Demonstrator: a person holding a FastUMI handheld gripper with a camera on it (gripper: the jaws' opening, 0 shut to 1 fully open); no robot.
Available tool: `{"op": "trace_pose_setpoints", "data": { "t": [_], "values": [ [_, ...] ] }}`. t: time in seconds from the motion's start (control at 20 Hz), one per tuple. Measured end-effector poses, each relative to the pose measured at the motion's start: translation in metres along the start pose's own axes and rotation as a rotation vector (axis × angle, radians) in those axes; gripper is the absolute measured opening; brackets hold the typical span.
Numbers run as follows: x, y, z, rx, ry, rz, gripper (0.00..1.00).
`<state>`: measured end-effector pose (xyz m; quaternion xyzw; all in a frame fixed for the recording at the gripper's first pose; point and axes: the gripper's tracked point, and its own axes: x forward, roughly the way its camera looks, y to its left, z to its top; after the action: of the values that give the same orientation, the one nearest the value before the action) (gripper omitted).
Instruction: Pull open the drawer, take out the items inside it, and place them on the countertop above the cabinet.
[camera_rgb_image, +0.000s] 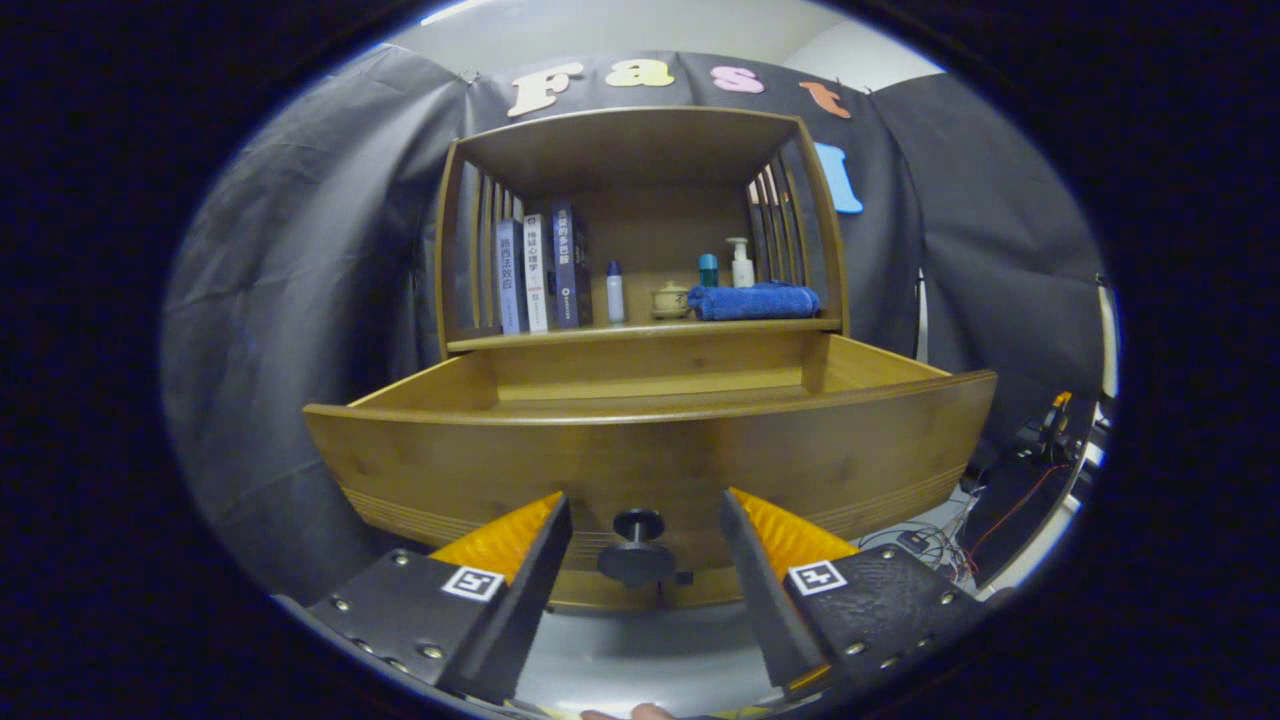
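Wood fills the middle of your view: the cabinet (640, 220) stands against the black cloth wall (300, 250), and its drawer (650, 450) is pulled out toward you across the centre of the frame, its curved front panel facing you. You cannot see the drawer's floor or anything lying in it from this low angle. Above the drawer, in the upper centre, the countertop (650, 330) carries three upright books (540, 270) on the left, then a small white bottle (615, 292), a little lidded pot (670, 300), a folded blue towel (755, 300), and behind the towel a teal-capped bottle (708, 268) and a white pump bottle (741, 262). At lower centre, the dark round knob (637, 548) sticks out of the drawer front. Your gripper (645, 525) is spread wide, its fingers standing either side of the knob and clear of it, holding nothing. A tangle of cables (940, 545) lies at lower right.
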<state>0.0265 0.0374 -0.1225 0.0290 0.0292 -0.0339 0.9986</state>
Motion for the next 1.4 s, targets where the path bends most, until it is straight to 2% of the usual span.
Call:
{"op": "trace_pose_setpoints", "data": {
  "t": [0.2,0.3,0.45,0.6,0.7,0.85,1.05,1.25,1.4],
  "values": [
    [-0.014,-0.003,0.038,-0.002,0.021,-0.014,1.0],
    [-0.015,0.008,0.049,0.015,0.075,0.012,1.0],
    [-0.01,0.006,0.074,0.017,0.103,0.003,1.0],
    [0.013,0.009,0.104,0.039,0.093,0.007,1.0],
    [0.039,0.005,0.108,0.031,0.136,0.002,1.0],
    [0.077,-0.003,0.101,0.008,0.251,-0.014,1.0],
    [0.116,-0.005,0.07,0.056,0.468,-0.018,1.0],
    [0.134,-0.025,0.042,-0.02,0.618,-0.074,1.0],
    [0.143,-0.02,0.027,-0.009,0.68,-0.063,0.9]
  ]
}}
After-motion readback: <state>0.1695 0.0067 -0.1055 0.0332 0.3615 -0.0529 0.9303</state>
